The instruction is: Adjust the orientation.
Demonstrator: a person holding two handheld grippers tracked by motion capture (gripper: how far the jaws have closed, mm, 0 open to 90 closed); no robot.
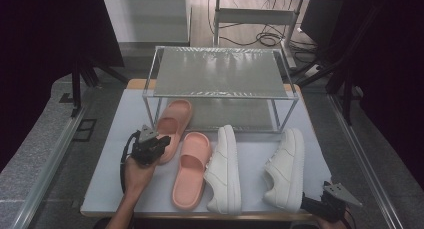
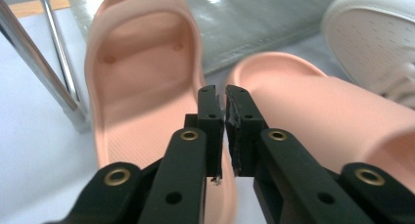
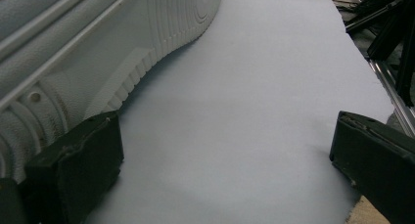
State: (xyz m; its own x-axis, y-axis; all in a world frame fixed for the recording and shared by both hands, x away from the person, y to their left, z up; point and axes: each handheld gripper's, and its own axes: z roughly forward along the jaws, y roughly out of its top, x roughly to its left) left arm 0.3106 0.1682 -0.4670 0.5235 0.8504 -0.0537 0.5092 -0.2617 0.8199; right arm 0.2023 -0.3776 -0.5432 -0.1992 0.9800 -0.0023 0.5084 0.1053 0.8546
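A white-topped table [image 1: 110, 154] holds a two-tier metal shoe rack with glassy shelves [image 1: 220, 71] at the back. In front lie two peach foam slides and two white leather sneakers. The left gripper [image 1: 159, 144], jaws pinched nearly together, grips the side wall of the left peach slide [image 1: 175, 120], beside the rack's leg. The second slide [image 1: 191, 169] lies just right. The right gripper [image 1: 311, 205], jaws spread wide, rests at the table's near edge beside the right sneaker's [image 1: 286, 169] sole. The other sneaker [image 1: 224, 170] lies between.

white sneaker sole [image 3: 98, 48], tool [image 3: 225, 155] jaws wide apart, table [image 3: 254, 111]
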